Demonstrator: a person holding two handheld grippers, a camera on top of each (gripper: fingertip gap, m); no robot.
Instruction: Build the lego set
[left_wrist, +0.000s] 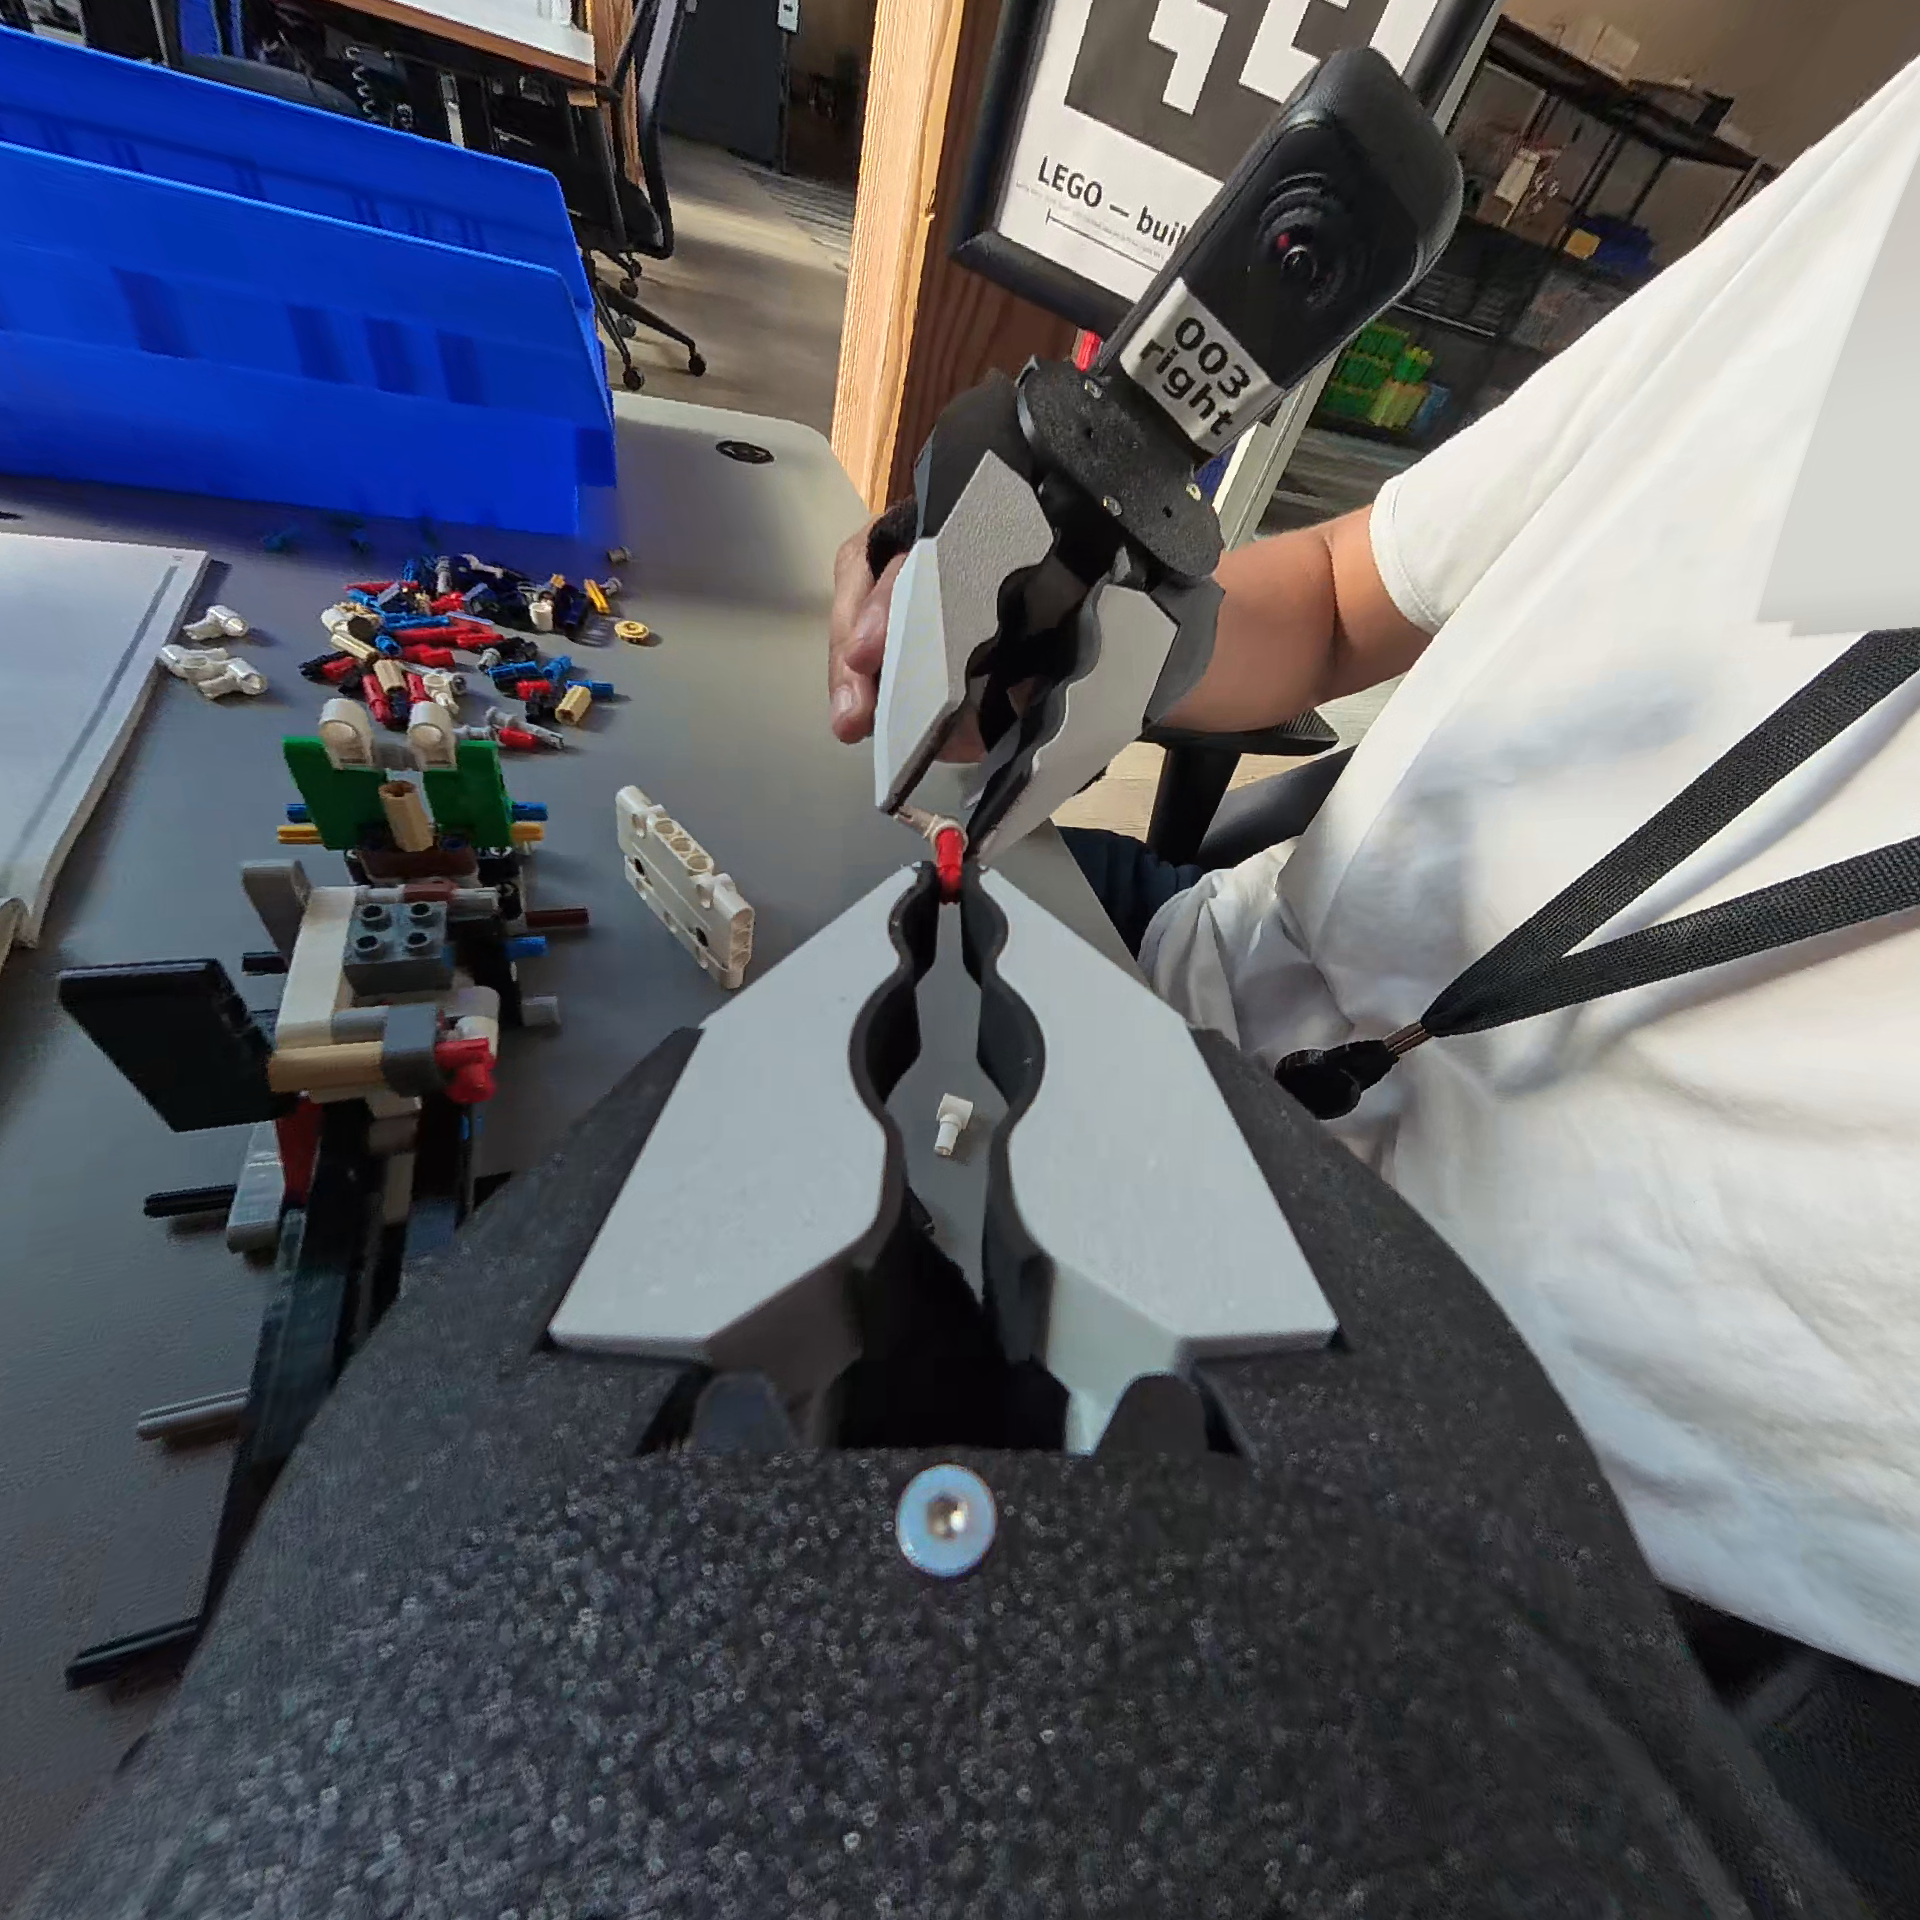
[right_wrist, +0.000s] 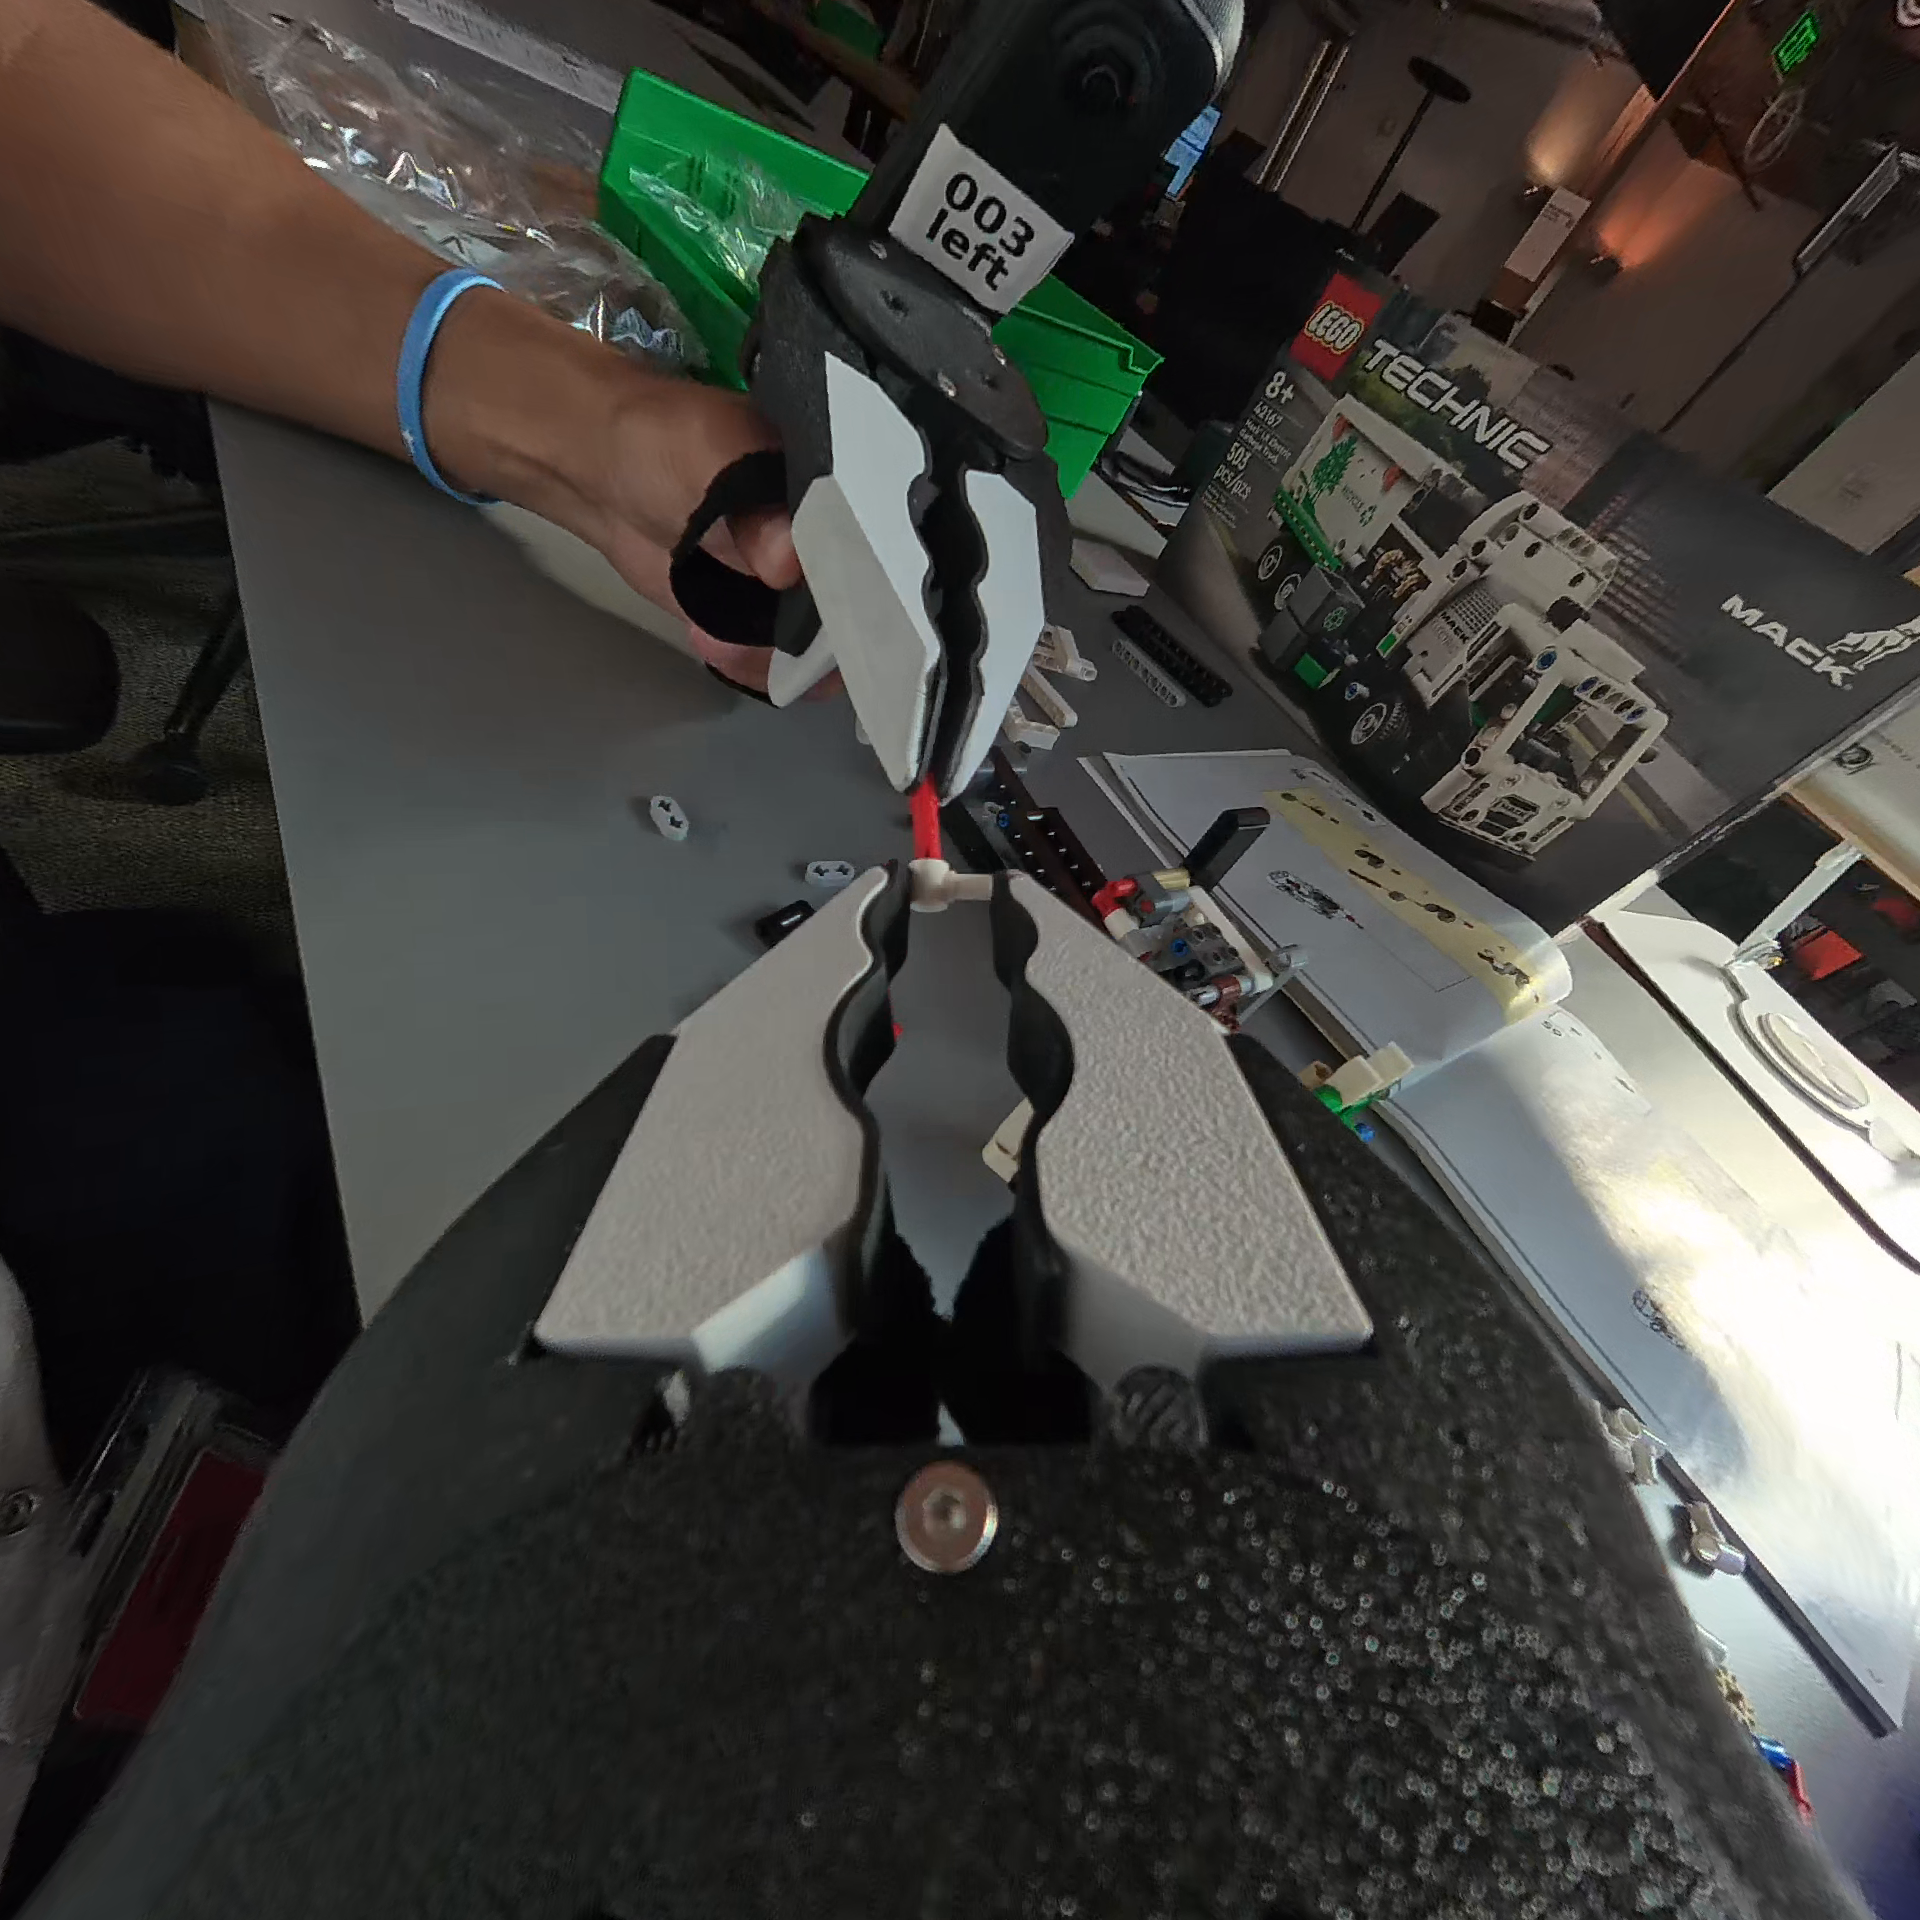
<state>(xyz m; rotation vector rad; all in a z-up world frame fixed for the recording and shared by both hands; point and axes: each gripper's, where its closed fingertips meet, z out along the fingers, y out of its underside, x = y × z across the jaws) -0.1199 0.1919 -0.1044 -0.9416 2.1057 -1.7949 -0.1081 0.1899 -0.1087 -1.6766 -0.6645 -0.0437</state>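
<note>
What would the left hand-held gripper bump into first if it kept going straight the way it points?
Probably the right hand-held gripper: its fingertips sit just ahead, clamped on a small beige connector that is fitted on the red axle the left hand-held gripper pinches.

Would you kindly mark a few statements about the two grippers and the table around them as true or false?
1. The left gripper is shut on a red axle. True.
2. The right gripper holds a blue pin. False: it grips a small white connector.
3. The red axle meets the white connector. True.
4. The bins seen from the left wrist are yellow. False: they are blue.
5. A boxed building set stands on the table. True.
</note>
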